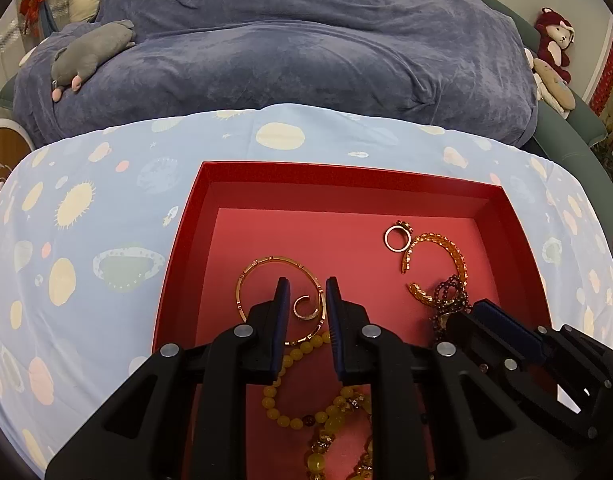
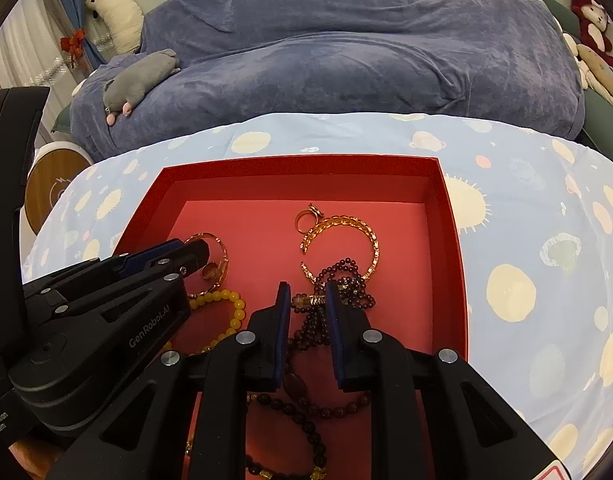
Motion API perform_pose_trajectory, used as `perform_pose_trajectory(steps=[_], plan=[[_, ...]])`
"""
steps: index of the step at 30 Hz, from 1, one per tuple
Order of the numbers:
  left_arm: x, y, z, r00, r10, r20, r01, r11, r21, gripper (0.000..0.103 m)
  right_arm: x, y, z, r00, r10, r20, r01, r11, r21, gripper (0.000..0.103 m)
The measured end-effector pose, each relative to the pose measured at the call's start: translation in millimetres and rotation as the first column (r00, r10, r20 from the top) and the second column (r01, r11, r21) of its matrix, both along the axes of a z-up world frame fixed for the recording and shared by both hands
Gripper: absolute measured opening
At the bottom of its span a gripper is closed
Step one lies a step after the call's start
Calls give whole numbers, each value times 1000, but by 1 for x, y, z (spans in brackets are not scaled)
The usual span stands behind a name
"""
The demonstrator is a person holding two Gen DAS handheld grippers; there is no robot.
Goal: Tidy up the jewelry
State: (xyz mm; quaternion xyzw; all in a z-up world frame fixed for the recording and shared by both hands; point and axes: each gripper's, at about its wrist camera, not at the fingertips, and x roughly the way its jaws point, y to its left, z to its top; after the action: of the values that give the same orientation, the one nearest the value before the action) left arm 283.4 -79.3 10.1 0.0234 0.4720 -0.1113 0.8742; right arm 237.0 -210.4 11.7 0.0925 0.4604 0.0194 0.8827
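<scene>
A red box [image 1: 346, 178] [image 2: 450, 216] on a blue patterned sheet holds the jewelry. My left gripper [image 1: 307, 292] is open, its jaws either side of a small open gold ring [image 1: 305, 309] lying inside a gold bangle [image 1: 266, 268]. A yellow bead bracelet [image 1: 284, 364] lies below. My right gripper [image 2: 307, 298] is open, its jaws around a gold clasp [image 2: 310, 301] of a dark purple bead strand [image 2: 346, 276]. A gold ring [image 1: 397, 236] [image 2: 306, 216] and an amber link bracelet [image 1: 446, 252] [image 2: 346, 226] lie further back.
The blue patterned sheet [image 1: 86, 240] surrounds the box. A dark blue blanket [image 1: 306, 60] is heaped behind, with a grey plush [image 1: 90, 56] on it. Stuffed toys [image 1: 554, 44] sit at the right. A round wooden device [image 2: 54, 188] stands at the left.
</scene>
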Motion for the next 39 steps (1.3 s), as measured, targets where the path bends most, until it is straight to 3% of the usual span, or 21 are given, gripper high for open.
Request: perform_pose_trajectory(steps=[10,19,39], plan=[[-9,1,5,1000,16,15,-16,1000,14,35,-7,1,4,1000,-8,1,8,1000,-3,21],[-31,4,22,1000,7,28,-7,1000,5,35,-27,1,22,1000,-19,21,19,1000,-4,21],[-121,16,53,999,3,52,-3,1000,8,35,-116,11,52,995,-94,40,94,996,11,22]])
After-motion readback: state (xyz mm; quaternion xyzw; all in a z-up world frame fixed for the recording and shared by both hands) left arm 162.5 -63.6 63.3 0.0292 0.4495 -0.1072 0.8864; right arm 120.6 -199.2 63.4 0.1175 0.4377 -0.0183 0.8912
